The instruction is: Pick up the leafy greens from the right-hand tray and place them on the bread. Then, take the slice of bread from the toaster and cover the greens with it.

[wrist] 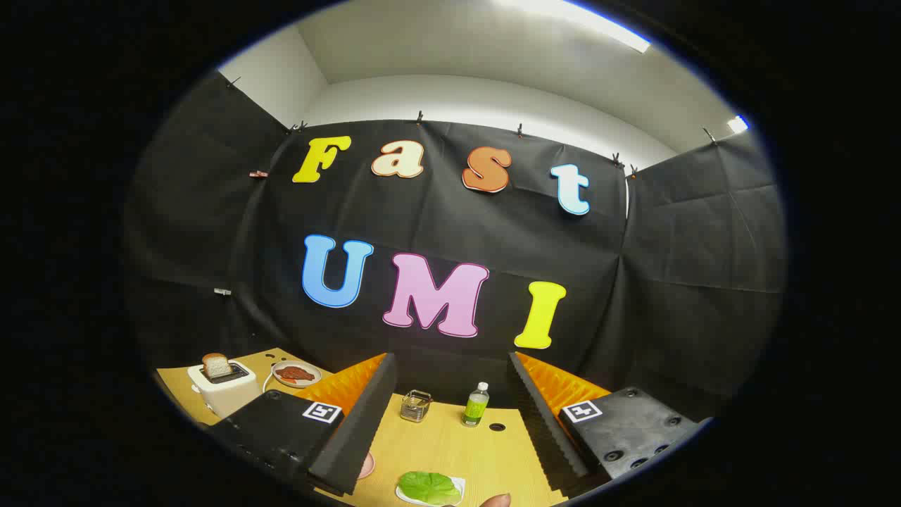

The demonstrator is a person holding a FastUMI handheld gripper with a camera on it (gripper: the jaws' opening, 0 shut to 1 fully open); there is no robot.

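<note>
1. Well off to the left of the tongs (450, 422), a toaster (224, 389) stands on the tabletop (450, 443) with a bread slice (217, 365) poking up from its slot. That slice is for the second step; reaching across for it later could knock the toaster, since it sits near the tabletop's left edge.
2. Just right of the toaster, beyond the left finger, a plate (296, 374) holds something red. It is not part of the task, and a wide swing toward the toaster could clip it.
3. The tongs are spread wide and hold nothing. They hang well above the tabletop and tilt upward, so the drop onto the target is long and easy to misjudge.
4. Between the fingers and beyond them stand a small metal holder (416, 405) and a bottle (476, 404). The bottle looks light and tall; overshooting forward would likely tip it.
5. Nearest the tongs, low between the fingers, the greens (429, 487) lie on a white tray (459, 484). The leaf is thin and flat, so the fingers may close on the tray rim instead, or pinch only an edge and tear or drop it.
6. A fingertip (497, 500) shows beside the tray, just right of the greens; closing there risks a pinch.
7. I cannot tell where the base bread lies.
</note>
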